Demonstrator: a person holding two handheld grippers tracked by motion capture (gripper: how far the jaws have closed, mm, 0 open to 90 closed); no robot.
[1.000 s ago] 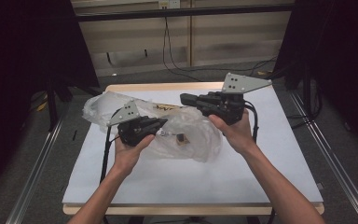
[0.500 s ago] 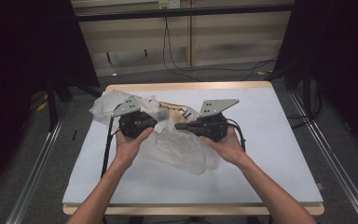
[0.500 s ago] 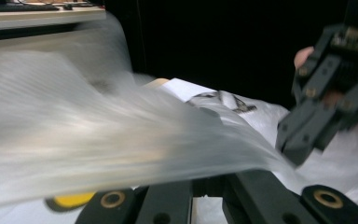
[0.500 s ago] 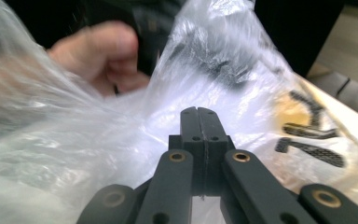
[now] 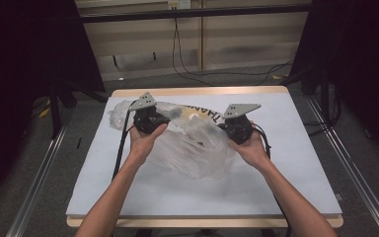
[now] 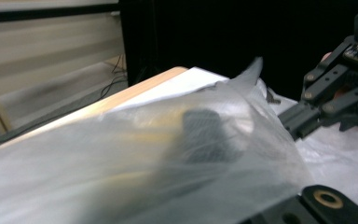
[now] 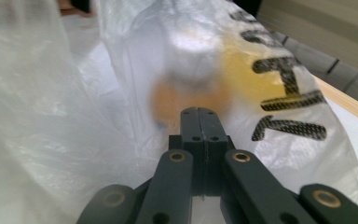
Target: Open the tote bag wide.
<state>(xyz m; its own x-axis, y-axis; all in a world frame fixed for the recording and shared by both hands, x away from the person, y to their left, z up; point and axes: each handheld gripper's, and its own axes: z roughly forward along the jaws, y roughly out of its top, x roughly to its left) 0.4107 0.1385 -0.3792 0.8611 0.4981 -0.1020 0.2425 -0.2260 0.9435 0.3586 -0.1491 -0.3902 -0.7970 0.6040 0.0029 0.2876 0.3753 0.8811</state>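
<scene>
- left tongs (image 5: 165, 120) sit at the left end of the bag (image 5: 197, 148), near the far-left part of the worktop (image 5: 296, 163); in the left gripper view the film drapes over the jaws, so i cannot tell whether they are apart or clamped on it.
- the bag, clear plastic with dark lettering (image 7: 286, 100), lies crumpled across the middle of the worktop between both hands; something pale and orange (image 7: 186, 88) shows blurred through the film, too vague to name.
- right tongs (image 7: 200, 116) are pressed together at the bag's right end, and they look clamped on a fold of film, though the pinch itself is hard to see.
- step in hand, as i judge it: holding the bag at both ends to spread or open it.
- next move likely calls for a sure hold on the left, then a gentle pull apart, so the thin film does not slip or tear.
</scene>
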